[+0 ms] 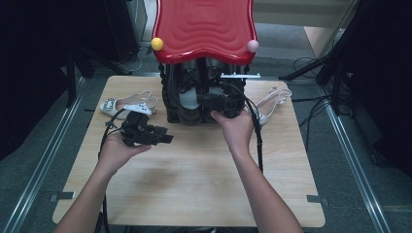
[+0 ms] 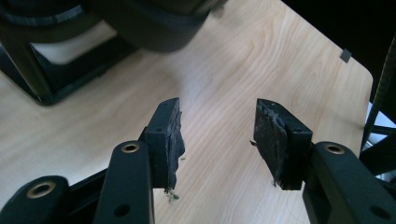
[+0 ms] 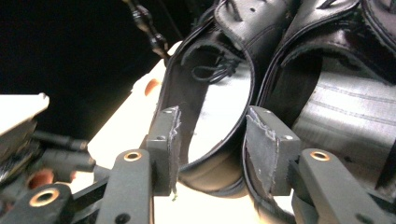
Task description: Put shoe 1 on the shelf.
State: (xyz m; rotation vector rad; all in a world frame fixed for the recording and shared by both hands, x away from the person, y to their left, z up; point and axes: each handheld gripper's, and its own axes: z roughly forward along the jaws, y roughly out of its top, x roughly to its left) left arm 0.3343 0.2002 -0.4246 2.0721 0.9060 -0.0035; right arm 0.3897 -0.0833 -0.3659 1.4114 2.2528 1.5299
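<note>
At the shoe rack (image 1: 167, 104) on the counter (image 1: 194, 174), a black sandal (image 3: 219, 93) is being straddled by the open right hand-held gripper (image 3: 212, 140); nothing is gripped. Its heel rim is possibly being clipped, risking dislodgement. The left hand-held gripper (image 2: 217, 135) is being held open, empty.

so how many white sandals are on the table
2. One white sandal lies at the table's far left, beside the black rack. The other white sandal lies at the far right, behind the right gripper. More may be hidden behind the rack.

Lab: railed floor (image 1: 43, 160), cables (image 1: 311, 63), dark stands (image 1: 340, 73).
</note>
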